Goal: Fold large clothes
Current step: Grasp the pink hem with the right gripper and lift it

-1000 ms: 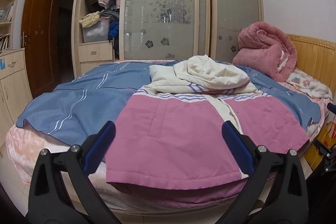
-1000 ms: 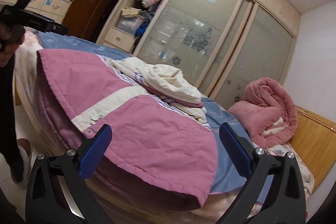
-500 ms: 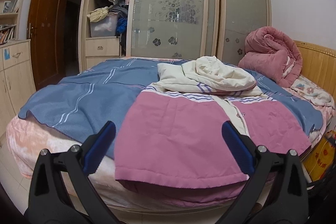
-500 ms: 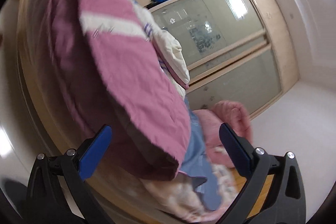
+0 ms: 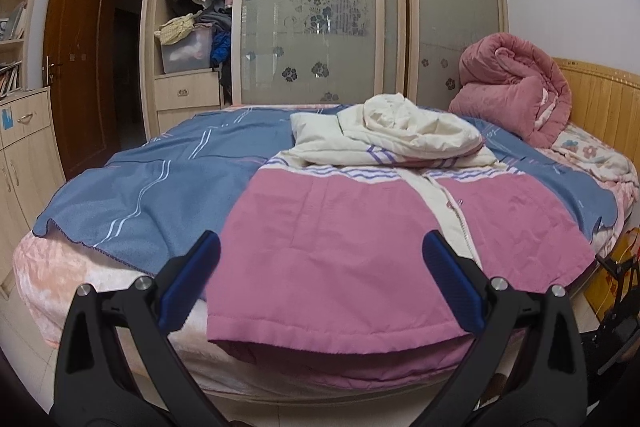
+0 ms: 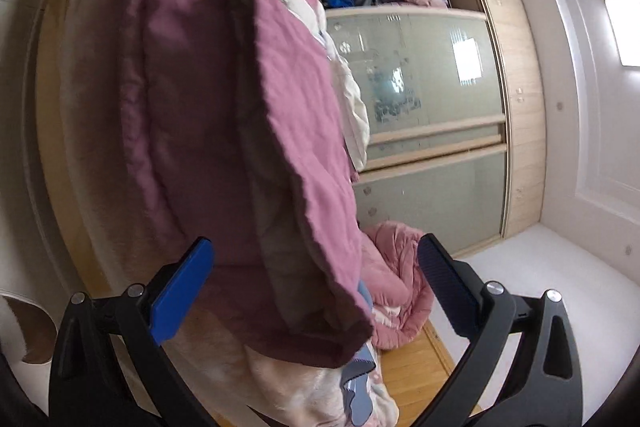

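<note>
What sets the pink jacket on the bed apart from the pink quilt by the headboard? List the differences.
The pink jacket lies spread flat, its hem hanging over the bed's near edge; the pink quilt is rolled into a tall bundle at the far end. The jacket has cream upper panels, purple stripes and a front placket; the quilt is almost plain pink. The jacket's pink is deeper, the quilt's dustier. Both are padded and rest on the bed.

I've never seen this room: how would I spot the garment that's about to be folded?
Find the bed before the wardrobe. The padded jacket lies flat on its blue blanket, hem overhanging the near edge. Unlike the rolled pink quilt, it is pink below, cream above.
</note>
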The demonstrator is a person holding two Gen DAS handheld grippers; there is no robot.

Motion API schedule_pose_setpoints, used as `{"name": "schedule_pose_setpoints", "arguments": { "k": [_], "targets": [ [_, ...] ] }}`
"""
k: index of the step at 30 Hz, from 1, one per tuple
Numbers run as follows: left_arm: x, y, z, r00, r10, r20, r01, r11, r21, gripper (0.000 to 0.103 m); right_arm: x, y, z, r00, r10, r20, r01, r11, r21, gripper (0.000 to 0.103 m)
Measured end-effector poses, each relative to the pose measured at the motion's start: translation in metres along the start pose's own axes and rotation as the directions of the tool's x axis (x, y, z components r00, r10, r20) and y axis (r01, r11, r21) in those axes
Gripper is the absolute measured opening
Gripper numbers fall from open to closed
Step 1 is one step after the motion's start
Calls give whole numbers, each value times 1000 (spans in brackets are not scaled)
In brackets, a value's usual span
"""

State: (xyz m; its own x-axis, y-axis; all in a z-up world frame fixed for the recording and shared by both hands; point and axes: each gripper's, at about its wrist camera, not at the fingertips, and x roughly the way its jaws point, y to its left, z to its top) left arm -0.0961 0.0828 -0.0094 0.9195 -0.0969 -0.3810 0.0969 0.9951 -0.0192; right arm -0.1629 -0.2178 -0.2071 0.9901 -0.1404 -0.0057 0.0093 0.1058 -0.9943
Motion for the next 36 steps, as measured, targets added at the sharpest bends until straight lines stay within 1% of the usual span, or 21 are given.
{"name": "schedule_pose_setpoints", "arguments": {
  "k": [2, 3, 6, 8, 10, 13, 15, 17, 21, 25, 28, 30, 32, 34, 35, 36],
  "targets": [
    [2, -1, 0, 1000, 0, -8, 0, 1000, 3, 101, -6, 12, 2, 1000, -6, 30, 7, 999, -35, 102],
    [2, -1, 0, 1000, -1, -8, 1, 1000, 3, 101, -8, 21, 3, 998, -37, 51, 40, 997, -60, 102],
    [2, -4, 0, 1000, -7, -3, 7, 1000, 8, 101, -7, 36, 5, 995, -66, 73, 72, 993, -90, 102],
    [2, -6, 0, 1000, -8, -4, 8, 1000, 15, 101, -6, 45, 5, 996, -67, 66, 73, 991, -108, 102],
    [2, -6, 0, 1000, -10, -2, 10, 1000, 16, 101, -1, 51, 4, 995, -88, 56, 94, 989, -118, 102],
    [2, -5, 0, 1000, -11, -3, 11, 1000, 9, 101, 3, 56, 6, 995, -85, 58, 91, 988, -122, 102],
    [2, -4, 0, 1000, -12, -5, 12, 1000, 4, 101, 5, 60, 7, 991, -114, 68, 123, 983, -138, 102],
    [1, -5, 0, 1000, -12, -5, 12, 1000, 3, 101, 6, 58, 7, 987, -146, 62, 153, 980, -126, 102],
    [1, -4, 0, 1000, -16, -2, 16, 1000, 1, 101, 7, 39, 9, 979, -200, 34, 202, 976, -76, 102],
    [2, -6, 1, 1000, -20, -1, 20, 1000, -1, 101, 12, 13, 11, 976, -216, -18, 216, 976, -7, 102],
    [1, -8, 2, 1000, -27, 1, 27, 1000, 2, 101, 16, -11, 15, 980, -195, -43, 197, 980, 43, 102],
    [1, -10, 2, 1000, -31, 2, 31, 999, 12, 101, 19, -26, 18, 985, -161, -60, 166, 983, 82, 102],
    [1, -11, 1, 999, -35, 1, 35, 999, 22, 101, 27, -54, 19, 991, -109, -73, 119, 980, 159, 102],
    [-1, -13, 0, 999, -42, 3, 42, 998, 40, 101, 34, -71, 17, 995, -48, -88, 65, 977, 202, 102],
    [-1, -14, -1, 999, -43, 3, 43, 998, 48, 101, 40, -82, 16, 996, -6, -89, 27, 971, 236, 102],
    [-1, -16, -2, 999, -42, 0, 41, 997, 63, 101, 44, -89, 15, 996, 18, -93, 7, 965, 261, 102]
  ]
}}
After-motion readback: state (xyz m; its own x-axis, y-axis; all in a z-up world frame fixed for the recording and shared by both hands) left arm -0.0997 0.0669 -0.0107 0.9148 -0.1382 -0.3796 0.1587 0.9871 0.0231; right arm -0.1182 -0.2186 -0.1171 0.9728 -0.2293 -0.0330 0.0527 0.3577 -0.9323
